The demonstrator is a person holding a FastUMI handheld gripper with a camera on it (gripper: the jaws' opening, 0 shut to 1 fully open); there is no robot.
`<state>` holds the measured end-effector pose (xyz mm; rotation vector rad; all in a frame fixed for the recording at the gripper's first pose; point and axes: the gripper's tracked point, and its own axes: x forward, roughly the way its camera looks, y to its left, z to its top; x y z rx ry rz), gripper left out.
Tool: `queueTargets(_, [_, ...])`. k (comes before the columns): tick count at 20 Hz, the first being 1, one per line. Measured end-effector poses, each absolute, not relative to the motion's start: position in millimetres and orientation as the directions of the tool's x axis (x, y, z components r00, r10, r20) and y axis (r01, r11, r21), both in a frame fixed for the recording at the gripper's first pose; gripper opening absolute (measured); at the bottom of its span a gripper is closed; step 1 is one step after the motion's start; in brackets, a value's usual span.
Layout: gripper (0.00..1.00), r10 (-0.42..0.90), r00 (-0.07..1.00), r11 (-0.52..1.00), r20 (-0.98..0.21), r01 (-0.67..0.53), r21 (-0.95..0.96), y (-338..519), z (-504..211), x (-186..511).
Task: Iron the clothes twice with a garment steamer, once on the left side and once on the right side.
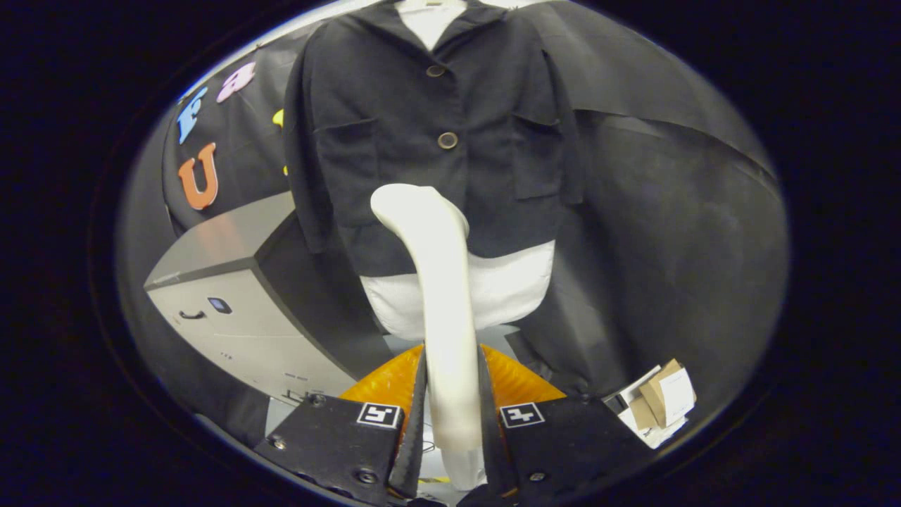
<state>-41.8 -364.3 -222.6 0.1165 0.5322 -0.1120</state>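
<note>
One dark jacket (429,141) hangs on a pale mannequin beyond the fingers; its cloth looks soft and light, likely to yield under pressure. Rising between the fingers, the steamer (440,296) seems rigid and smooth, so its handle suits gripping. The gripper (450,415) pinches that handle.

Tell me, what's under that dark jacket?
A white mannequin torso shows below the jacket hem and at its collar. The middle is covered. The gripper grips the steamer.
</note>
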Motion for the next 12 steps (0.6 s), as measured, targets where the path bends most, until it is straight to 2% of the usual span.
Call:
queueTargets(7, [0.38, -0.12, 0.905, 0.963, -0.407, 0.206, 0.174, -436, -152, -68])
queueTargets(12, [0.38, -0.13, 0.944, 0.951, -0.304, 0.205, 0.23, -474, -89, -64])
